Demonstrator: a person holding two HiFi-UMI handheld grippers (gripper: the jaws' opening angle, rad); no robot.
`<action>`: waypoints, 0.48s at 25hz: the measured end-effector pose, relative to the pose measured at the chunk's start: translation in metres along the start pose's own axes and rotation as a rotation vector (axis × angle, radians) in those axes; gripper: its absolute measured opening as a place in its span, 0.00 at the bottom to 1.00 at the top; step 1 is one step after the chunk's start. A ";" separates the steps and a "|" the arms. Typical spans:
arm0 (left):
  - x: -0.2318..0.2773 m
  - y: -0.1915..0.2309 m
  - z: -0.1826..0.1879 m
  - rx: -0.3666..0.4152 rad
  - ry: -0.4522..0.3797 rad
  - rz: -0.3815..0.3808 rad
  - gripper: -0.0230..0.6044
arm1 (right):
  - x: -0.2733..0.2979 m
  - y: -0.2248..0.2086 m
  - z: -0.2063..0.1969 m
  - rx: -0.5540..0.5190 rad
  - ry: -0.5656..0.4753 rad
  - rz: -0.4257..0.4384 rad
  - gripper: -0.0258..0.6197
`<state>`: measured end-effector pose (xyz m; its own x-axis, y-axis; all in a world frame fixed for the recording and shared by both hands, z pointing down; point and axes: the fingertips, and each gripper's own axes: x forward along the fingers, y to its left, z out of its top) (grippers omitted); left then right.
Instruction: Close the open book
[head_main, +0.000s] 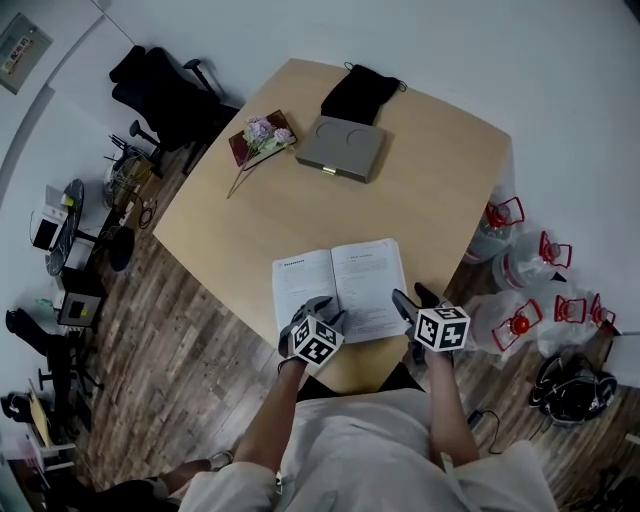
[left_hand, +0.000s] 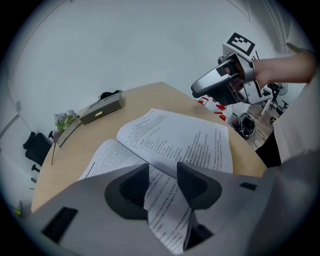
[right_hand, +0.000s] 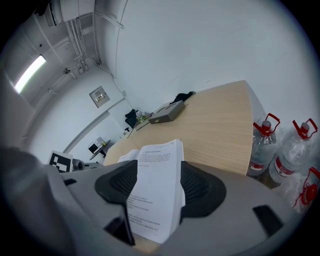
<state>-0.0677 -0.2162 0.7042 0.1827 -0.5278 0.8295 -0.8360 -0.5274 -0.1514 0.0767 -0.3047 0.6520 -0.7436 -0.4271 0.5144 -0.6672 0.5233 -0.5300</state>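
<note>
- The book (head_main: 345, 280) lies open on the smooth, light wood table (head_main: 430, 180), at the edge close to the person. Its pages are thin white paper with small black print.
- I see my left tongs (head_main: 325, 310) at the book's bottom left corner. Their jaws are apart, and a bent page runs up between the dark, bumpy pads (left_hand: 132, 187).
- My right tongs (head_main: 412, 298) are at the book's bottom right edge. Those jaws are apart too, and the thick right-hand pile of pages stands in the gap between them.
- Each of the tongs has a cube with black and white squares on it.
- Far across the table, well apart from the book, sit a flat grey box (head_main: 340, 148), a soft black bag (head_main: 358, 95) and some pale flowers (head_main: 265, 133).
- Clear water bottles (head_main: 510, 260) with red handles stand on the floor by the table's right side.
</note>
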 end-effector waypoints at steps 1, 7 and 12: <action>0.001 -0.001 0.001 0.014 0.003 -0.007 0.33 | 0.001 0.000 -0.001 -0.002 0.004 0.001 0.48; 0.012 -0.006 0.004 0.074 0.049 -0.051 0.33 | 0.007 -0.004 -0.009 -0.009 0.032 -0.003 0.48; 0.018 -0.014 0.007 0.184 0.110 -0.059 0.31 | 0.012 -0.009 -0.020 0.000 0.065 -0.015 0.48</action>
<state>-0.0493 -0.2231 0.7180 0.1624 -0.4219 0.8920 -0.7151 -0.6732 -0.1882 0.0744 -0.3000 0.6764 -0.7292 -0.3859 0.5651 -0.6782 0.5171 -0.5221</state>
